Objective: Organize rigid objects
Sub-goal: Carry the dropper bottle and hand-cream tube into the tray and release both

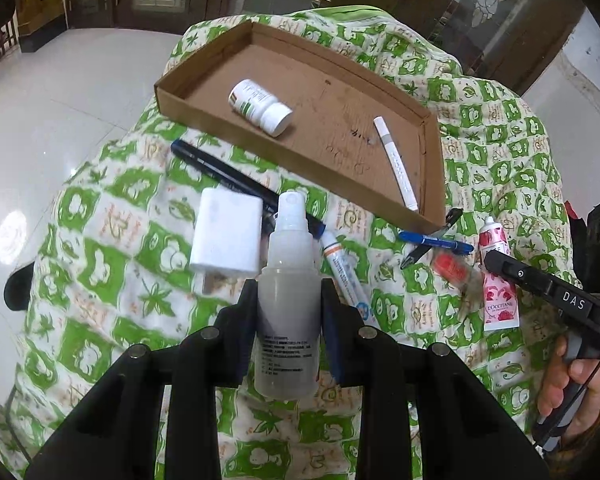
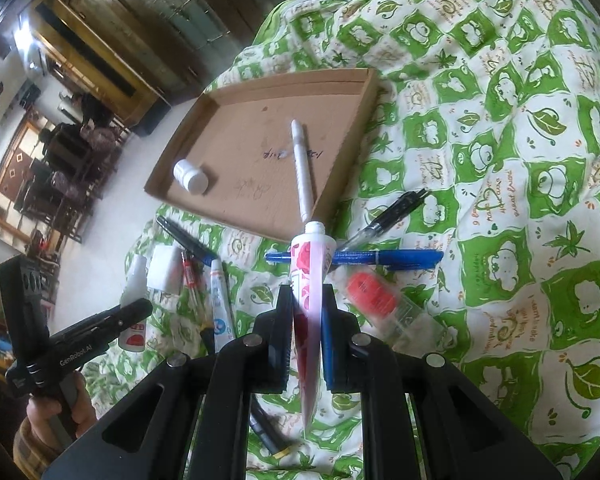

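Observation:
My left gripper [image 1: 288,292] is shut on a translucent spray bottle [image 1: 287,280], held above the green patterned cloth. My right gripper [image 2: 308,300] is shut on a pink rose hand-cream tube [image 2: 310,276], which also shows in the left wrist view [image 1: 498,280]. A shallow cardboard tray [image 1: 432,168] lies ahead with a white pill bottle [image 1: 260,106] and a white marker [image 1: 396,162] in it. The tray [image 2: 356,136] also shows in the right wrist view.
On the cloth near the tray lie a white charger [image 1: 228,236], a black pen [image 1: 220,172], a white ointment tube [image 1: 346,272], a blue pen [image 1: 436,242], a black pen [image 2: 388,216] and a red-capped clear item [image 1: 454,270]. Tiled floor [image 1: 60,100] lies left.

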### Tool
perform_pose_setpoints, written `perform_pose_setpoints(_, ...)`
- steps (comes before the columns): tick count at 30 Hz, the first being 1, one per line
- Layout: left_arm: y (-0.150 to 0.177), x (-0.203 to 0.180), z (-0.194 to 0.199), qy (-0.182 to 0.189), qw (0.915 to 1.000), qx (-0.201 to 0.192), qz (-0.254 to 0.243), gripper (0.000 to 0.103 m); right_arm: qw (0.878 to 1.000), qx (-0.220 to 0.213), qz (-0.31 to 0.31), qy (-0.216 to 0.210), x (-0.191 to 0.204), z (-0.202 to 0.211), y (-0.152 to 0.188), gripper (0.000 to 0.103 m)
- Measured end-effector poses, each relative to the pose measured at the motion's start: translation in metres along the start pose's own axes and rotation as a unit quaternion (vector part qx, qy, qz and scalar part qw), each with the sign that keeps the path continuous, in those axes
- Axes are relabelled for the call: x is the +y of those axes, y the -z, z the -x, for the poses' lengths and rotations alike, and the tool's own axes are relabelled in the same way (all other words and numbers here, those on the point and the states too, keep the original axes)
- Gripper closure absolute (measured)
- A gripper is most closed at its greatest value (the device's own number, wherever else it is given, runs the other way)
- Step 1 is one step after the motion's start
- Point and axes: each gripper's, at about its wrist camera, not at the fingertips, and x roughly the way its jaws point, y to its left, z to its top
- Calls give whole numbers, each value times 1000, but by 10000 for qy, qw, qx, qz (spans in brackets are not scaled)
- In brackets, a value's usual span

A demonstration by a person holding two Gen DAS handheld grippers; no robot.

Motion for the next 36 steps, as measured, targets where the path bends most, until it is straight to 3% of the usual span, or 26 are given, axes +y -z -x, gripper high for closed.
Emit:
perform_pose_setpoints(14,-31,-23,0,19,9994,-105,-341,76,9998,-159,-98,85,-5,6,-6,92)
perform_pose_setpoints(36,-70,-5,15,-189,9981,-387,-434,76,9991,-416,-112,63,-5,16,-20,92)
